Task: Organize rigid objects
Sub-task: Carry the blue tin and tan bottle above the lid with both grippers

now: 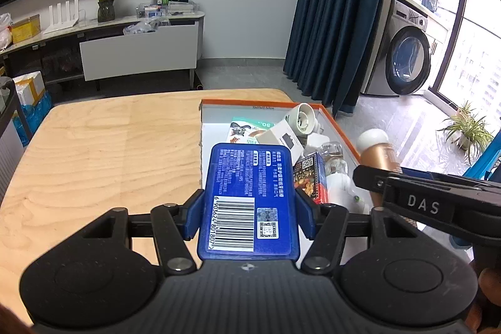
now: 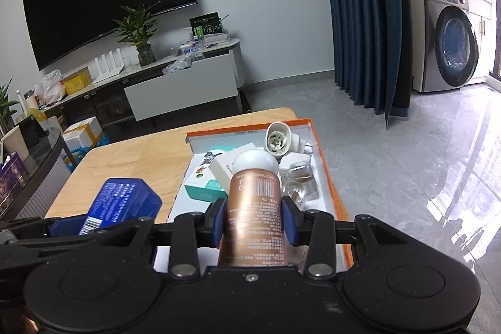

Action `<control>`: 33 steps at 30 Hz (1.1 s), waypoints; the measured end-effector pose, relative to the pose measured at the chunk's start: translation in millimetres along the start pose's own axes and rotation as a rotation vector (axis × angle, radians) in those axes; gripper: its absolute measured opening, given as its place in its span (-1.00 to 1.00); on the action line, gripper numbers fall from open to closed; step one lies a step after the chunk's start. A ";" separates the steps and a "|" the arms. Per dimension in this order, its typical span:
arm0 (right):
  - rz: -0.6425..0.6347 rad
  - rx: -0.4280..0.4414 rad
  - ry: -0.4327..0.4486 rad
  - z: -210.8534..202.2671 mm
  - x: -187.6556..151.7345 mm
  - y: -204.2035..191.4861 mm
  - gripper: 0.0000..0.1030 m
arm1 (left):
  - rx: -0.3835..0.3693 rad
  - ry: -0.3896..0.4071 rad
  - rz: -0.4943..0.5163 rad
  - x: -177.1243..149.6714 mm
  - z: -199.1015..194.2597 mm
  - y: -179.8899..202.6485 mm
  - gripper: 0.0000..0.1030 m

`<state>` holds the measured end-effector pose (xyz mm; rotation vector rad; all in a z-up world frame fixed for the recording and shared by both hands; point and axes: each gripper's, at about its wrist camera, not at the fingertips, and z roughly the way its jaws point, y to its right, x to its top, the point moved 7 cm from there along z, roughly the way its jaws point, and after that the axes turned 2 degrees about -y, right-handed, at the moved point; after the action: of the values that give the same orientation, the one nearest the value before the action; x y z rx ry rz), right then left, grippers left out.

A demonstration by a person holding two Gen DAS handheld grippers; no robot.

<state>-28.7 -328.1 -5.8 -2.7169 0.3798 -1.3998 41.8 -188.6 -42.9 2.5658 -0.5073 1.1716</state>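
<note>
Both grippers are carrying stuff right over the tray (image 1: 341,130) here. The left gripper (image 1: 249,208) is clamping a blue case (image 1: 247,190) by its long sides, barcode face up, with the case's far end hanging over the tray's near-left part. The right gripper (image 2: 254,223) is squeezing a copper bottle (image 2: 255,208) with a white cap, which is pointing at the cluttered middle of the tray. Looks like the person is about to drop both off. The tray is already getting crowded: white box (image 2: 230,163), teal box (image 2: 205,190), a glass bottle (image 2: 299,177), a socket thing (image 2: 277,140). Probably smartest to lower the case flat onto the free strip near the left wall, and lay the bottle down gently so it isn't knocking the glass. The two grippers are sitting close together, so going one at a time is likely safer.
</note>
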 end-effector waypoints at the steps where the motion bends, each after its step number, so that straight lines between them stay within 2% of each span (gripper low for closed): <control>1: -0.003 0.003 -0.001 0.5 -0.5 -1.2 -0.10 | 0.000 -0.003 -0.001 -0.7 0.7 -0.4 0.18; 33: -0.004 0.005 -0.017 6.0 -6.9 -6.8 -0.09 | -0.001 -0.030 -0.026 -8.6 4.2 -1.1 0.18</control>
<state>-26.4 -320.1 -13.6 -2.7253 0.3700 -1.3765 39.8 -187.6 -52.2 2.5850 -0.4794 1.1257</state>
